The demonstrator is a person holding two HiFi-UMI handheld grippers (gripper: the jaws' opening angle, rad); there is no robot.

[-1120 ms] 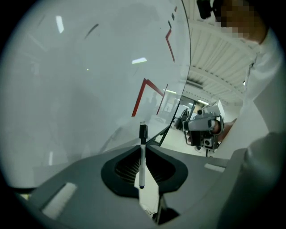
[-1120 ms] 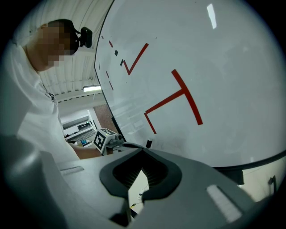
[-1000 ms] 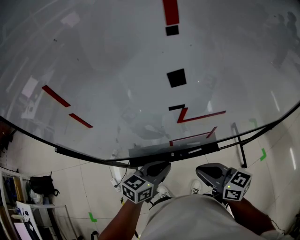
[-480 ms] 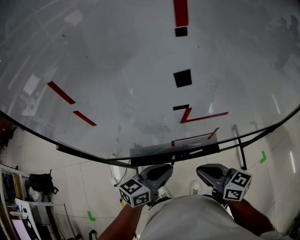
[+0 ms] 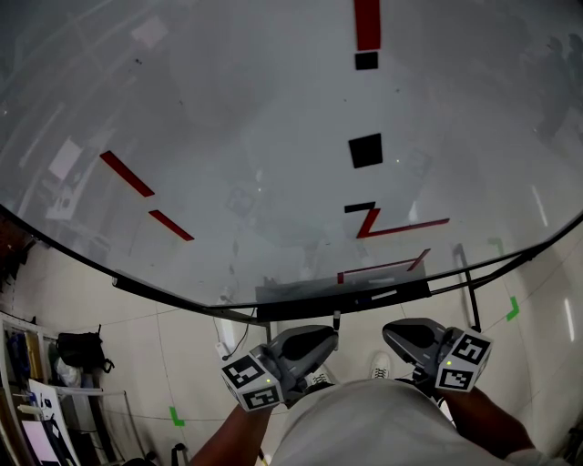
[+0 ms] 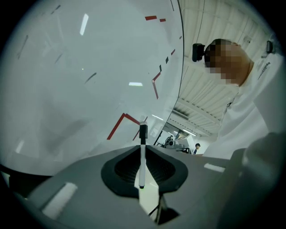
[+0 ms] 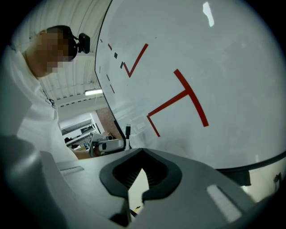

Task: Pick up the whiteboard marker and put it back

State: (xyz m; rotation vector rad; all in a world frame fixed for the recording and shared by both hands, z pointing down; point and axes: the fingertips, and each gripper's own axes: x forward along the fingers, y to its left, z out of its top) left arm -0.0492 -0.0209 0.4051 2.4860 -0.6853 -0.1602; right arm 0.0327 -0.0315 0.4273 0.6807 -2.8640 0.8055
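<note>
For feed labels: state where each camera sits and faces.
Head view: on the head, facing down at the whiteboard; both forearms show.
Left gripper view: along the left hand-held gripper, shut on the marker; torso right.
Right gripper view: along the right hand-held gripper, shut, empty; torso left.
All share the board's red marks.

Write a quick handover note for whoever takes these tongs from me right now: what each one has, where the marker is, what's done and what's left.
Left tongs: shut on the marker, whose black-capped end sticks out past the tips toward the whiteboard.
Right tongs: shut, nothing in them, held low beside the left.
Done: the marker is picked up.
Left: put it back. The dark ledge under the board's lower edge looks like the likely spot, just ahead of the left tongs.
</note>
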